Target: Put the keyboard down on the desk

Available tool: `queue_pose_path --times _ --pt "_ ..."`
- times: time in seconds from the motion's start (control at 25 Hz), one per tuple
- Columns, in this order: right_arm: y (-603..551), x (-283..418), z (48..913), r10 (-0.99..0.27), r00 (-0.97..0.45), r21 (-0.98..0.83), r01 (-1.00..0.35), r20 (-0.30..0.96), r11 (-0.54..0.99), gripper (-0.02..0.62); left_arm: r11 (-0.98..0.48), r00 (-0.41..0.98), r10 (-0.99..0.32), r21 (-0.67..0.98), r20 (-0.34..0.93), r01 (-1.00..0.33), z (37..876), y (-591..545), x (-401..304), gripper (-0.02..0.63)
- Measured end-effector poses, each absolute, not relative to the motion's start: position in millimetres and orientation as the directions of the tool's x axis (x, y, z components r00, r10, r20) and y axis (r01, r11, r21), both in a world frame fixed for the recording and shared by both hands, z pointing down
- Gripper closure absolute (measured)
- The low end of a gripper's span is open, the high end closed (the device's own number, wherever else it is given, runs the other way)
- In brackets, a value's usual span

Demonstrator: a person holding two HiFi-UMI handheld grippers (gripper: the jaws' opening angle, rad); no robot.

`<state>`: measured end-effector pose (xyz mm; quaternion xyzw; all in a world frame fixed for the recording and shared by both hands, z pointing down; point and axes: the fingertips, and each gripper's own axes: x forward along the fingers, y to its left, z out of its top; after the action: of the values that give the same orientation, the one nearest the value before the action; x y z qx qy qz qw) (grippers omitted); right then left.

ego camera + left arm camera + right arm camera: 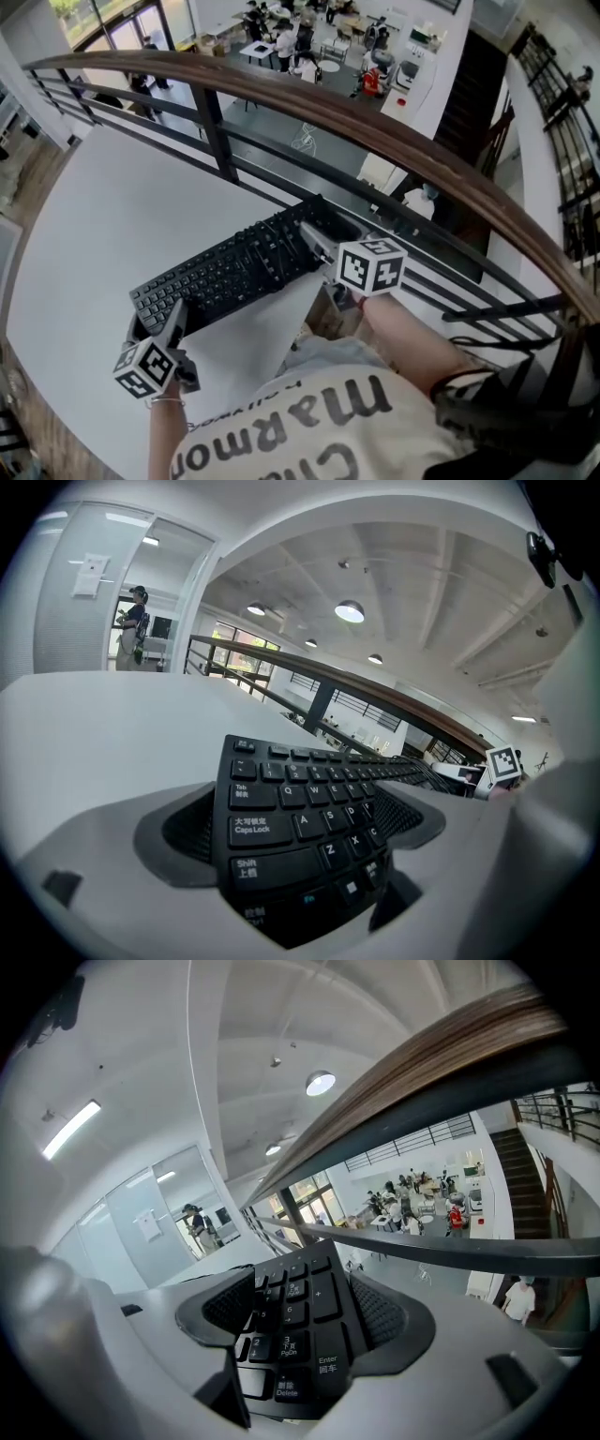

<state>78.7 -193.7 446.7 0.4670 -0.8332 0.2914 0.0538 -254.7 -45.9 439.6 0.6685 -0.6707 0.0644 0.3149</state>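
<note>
The keyboard (pixel 230 272) hangs low over the desk (pixel 103 216), the left gripper (pixel 167 330) with its jaws clamped on the Caps Lock end and the right gripper (pixel 319 246) with its jaws clamped on the number-pad end. This looks like the lowering step, and the next move calls for easing both ends down level before letting go. Both forearms reach forward, the right one further out.

1. Pale T-shirt (pixel 309 417), dark block lettering across the front.
2. Thin bracelet (pixel 165 401) on the left wrist.
3. Left tongs (pixel 300 829) and right tongs (pixel 305 1312): grey shells, black ribbed pads (pixel 382 1312), white cubes (pixel 371 266) bearing black square markers.
</note>
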Motion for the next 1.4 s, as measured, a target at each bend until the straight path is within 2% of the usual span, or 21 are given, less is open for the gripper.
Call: queue_pose_path --times 0.68,1.4 --pt "-221 56 487 -0.65 -0.597 -0.41 -0.8 0.47 0.439 0.267 0.229 0.041 -0.808 0.379 0.587 -0.897 487 -40 -263 0.107" --pt "-220 46 506 -0.617 -0.569 -0.346 -0.822 0.544 0.453 0.267 0.285 0.042 -0.771 0.403 0.636 -0.87 518 -26 -272 0.107"
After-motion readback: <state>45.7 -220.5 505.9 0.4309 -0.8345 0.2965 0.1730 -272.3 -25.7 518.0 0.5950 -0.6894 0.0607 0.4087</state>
